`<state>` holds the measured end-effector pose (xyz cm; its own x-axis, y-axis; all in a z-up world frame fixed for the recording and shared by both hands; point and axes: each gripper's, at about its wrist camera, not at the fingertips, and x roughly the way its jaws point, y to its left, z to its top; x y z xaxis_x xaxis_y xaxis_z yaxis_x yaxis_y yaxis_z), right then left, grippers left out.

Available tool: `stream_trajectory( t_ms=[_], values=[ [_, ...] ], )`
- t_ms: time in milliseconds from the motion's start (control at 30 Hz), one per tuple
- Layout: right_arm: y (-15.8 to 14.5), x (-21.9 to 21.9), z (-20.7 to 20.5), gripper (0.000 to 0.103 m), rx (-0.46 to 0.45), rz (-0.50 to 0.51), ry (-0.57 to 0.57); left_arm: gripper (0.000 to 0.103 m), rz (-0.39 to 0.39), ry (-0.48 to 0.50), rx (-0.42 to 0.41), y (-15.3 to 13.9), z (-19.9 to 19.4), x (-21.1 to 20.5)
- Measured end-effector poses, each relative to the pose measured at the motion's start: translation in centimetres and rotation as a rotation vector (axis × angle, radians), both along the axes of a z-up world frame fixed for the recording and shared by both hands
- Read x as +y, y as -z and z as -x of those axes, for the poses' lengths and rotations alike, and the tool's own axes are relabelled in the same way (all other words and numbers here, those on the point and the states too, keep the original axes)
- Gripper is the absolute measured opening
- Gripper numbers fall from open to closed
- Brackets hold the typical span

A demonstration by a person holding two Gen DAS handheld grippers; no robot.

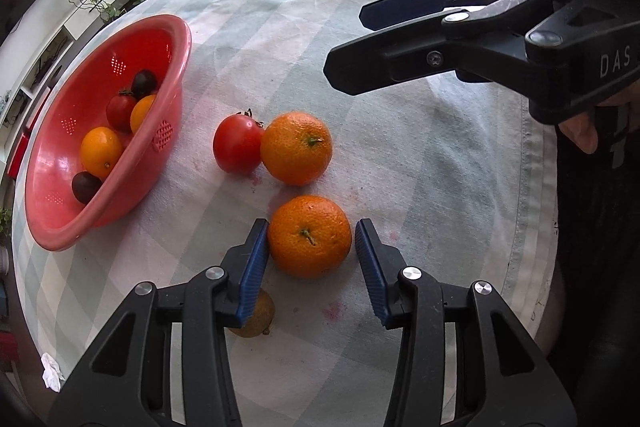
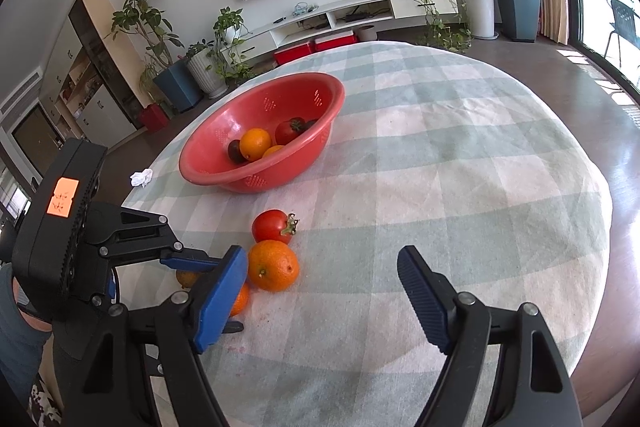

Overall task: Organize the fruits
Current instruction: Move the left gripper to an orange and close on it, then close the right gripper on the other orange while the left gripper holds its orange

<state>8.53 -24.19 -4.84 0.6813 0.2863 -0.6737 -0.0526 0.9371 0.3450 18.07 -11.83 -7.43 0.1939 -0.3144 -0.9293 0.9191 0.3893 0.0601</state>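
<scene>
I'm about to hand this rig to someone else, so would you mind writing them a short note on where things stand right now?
Left gripper: open, its fingers on either side of the near orange on the tablecloth, not yet closed on it.
Right gripper: open and empty, held above the cloth.
Done: the red colander already holds two oranges, a red tomato and two dark fruits.
Left: the near orange, the far orange touching a tomato, and a brownish fruit partly hidden under the left gripper's finger.
Suggested next: close on the near orange and carry it to the colander.
</scene>
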Motion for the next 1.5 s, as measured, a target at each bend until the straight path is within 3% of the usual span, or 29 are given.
stream_trajectory(
  t_ms=[300, 567, 833, 1033, 1200, 1433, 1500],
  values=[
    [0.1, 0.1, 0.0, 0.079, 0.002, 0.012, 0.001, 0.037, 0.054, -0.075, -0.003, -0.2, 0.4, 0.8],
    [0.5, 1.4, -0.1, 0.072, 0.006, 0.071, -0.051, 0.037, 0.191, -0.187, 0.007, -2.5, 2.8, 3.7],
    [0.5, 4.5, -0.5, 0.072, 0.028, 0.17, -0.146, 0.037, 0.307, -0.417, 0.044, -2.2, 5.9, 9.4],
    [1.4, 6.2, -2.0, 0.071, 0.102, 0.217, -0.143, 0.037, 0.377, -0.589, 0.025, -2.7, 6.0, 12.9],
    [2.9, 6.8, -2.8, 0.059, 0.145, 0.224, -0.141, 0.037, 0.394, -0.622, 0.028, -2.5, 5.5, 13.5],
    [2.9, 6.2, -2.9, 0.05, 0.122, 0.212, -0.122, 0.037, 0.406, -0.629, 0.037, -2.0, 5.4, 13.0],
    [2.8, 6.2, -2.8, 0.042, 0.117, 0.206, -0.135, 0.037, 0.405, -0.636, 0.037, -2.0, 5.4, 13.1]
  ],
)
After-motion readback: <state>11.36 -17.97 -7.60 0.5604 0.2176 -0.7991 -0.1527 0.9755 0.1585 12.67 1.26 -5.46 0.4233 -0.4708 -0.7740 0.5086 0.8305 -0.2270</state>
